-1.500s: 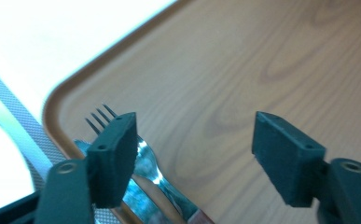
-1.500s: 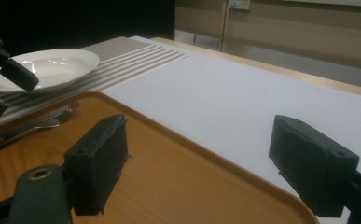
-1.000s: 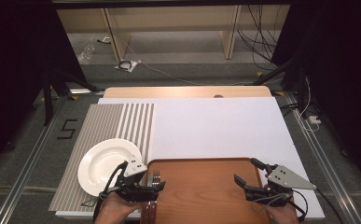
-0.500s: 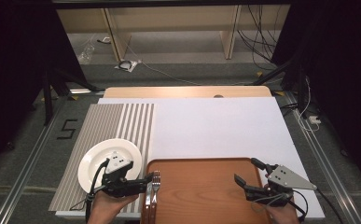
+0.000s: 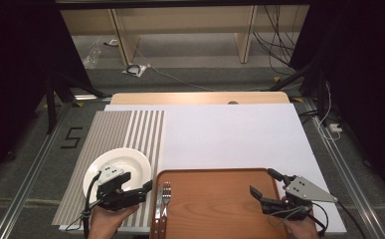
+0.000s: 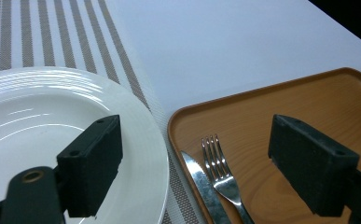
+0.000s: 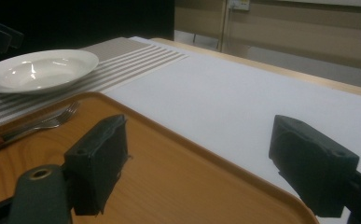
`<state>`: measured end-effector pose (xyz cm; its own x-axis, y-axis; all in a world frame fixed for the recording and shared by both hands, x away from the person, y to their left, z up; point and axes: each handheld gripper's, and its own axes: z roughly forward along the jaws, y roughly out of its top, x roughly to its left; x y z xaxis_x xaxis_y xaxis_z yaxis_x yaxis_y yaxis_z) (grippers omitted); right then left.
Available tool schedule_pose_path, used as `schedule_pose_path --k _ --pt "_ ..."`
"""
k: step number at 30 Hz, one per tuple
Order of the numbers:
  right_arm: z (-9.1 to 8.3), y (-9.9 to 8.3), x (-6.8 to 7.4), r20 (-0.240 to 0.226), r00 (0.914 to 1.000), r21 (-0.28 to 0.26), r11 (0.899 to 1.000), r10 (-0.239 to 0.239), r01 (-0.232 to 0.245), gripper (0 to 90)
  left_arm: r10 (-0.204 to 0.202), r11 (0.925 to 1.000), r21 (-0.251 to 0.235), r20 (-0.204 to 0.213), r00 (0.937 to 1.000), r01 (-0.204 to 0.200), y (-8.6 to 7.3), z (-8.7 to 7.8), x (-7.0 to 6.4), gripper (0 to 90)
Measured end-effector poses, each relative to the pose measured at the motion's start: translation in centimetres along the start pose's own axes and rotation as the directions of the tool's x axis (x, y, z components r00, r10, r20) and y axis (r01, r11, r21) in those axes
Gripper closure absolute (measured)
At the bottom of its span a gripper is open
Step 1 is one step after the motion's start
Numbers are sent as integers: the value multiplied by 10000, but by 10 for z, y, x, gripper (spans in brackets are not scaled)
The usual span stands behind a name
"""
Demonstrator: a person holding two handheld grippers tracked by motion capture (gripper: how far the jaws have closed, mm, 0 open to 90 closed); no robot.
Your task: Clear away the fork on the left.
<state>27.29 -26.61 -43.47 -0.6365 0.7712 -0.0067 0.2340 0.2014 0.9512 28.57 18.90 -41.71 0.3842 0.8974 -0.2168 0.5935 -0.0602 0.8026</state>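
Wooden tray (image 5: 215, 199) at the desk's near edge holds a fork (image 5: 166, 195) and a knife (image 5: 158, 204) side by side along its left end; rest of tray bare. White plate (image 5: 116, 169) empty, on the striped placemat (image 5: 115, 134) just left of the tray. Left gripper (image 5: 143, 191) over plate's near rim, jaws wide open, holding nothing. Right gripper (image 5: 267, 190) over tray's right end, jaws open, empty.

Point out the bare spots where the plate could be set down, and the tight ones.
Most of the tray is bare, between the fork at its left edge and the right hand-held gripper. The white table beyond the tray is bare too. It is crowded at front left: plate, left hand-held gripper, knife.
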Motion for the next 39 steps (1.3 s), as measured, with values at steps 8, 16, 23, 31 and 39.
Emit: schedule_pose_path --k 8,16,23,31,39 --pt "0 0 0 9 10000 18 10000 -11 11 202 -408 9992 -56 -352 9985 406 -6 -2 10 175" --pt "-1 0 0 7 10000 0 10000 -31 31 202 -744 9969 -299 -594 9955 727 -9 -7 17 175" --pt "0 0 0 8 10000 20 10000 -52 52 203 -1096 9934 -445 -840 9904 1061 -15 -10 23 175" --pt "0 0 0 2 10000 4 10000 -41 41 203 -1386 9895 -571 -1145 9837 1327 -19 -14 29 175" --pt "0 0 0 1 10000 4 10000 -40 40 203 -1658 9852 -661 -1341 9770 1581 -23 -18 33 175"
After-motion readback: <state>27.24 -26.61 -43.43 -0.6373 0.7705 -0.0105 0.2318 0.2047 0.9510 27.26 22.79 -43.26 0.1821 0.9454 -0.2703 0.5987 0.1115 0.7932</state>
